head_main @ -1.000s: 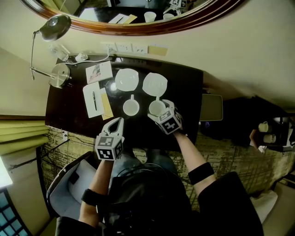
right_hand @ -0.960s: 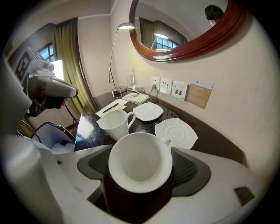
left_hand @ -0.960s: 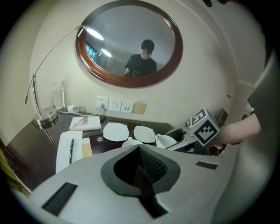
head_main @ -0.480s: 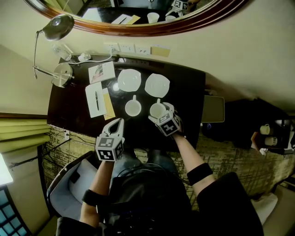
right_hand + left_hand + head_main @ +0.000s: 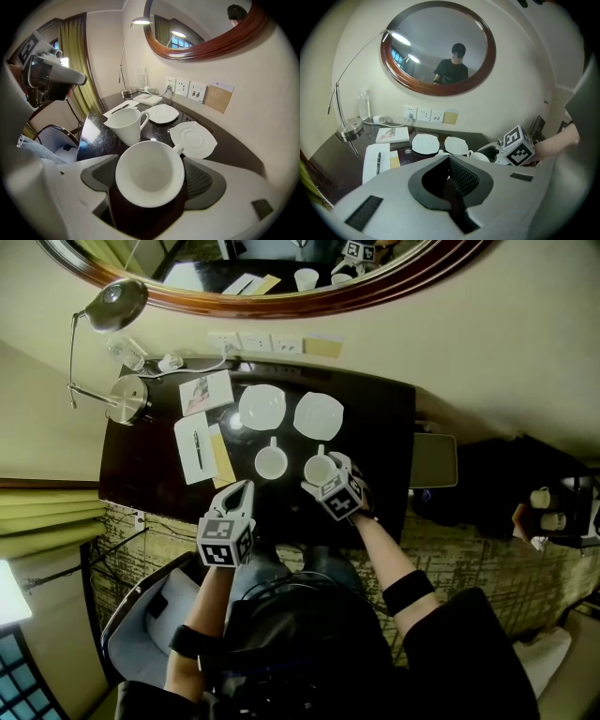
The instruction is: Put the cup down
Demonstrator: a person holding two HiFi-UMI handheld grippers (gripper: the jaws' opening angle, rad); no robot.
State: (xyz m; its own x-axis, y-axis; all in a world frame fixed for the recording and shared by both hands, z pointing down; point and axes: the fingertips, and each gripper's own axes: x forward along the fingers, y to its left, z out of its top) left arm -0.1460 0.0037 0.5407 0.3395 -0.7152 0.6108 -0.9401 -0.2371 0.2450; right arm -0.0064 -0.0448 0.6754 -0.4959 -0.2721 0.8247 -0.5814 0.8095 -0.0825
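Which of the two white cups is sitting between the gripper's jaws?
The right cup, between the right gripper's jaws, which have just been opening. The left cup stands alone, no gripper around it.

a hotel-style room — dark desk (image 5: 380,442), oval wall mirror (image 5: 423,52), desk lamp (image 5: 117,304), notepad (image 5: 186,465) and pen (image 5: 196,445).

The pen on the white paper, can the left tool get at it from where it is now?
Probably yes. The pen lies uncovered on the paper, with nothing standing between it and the left tool. That tool is shut, so it would have to open first.
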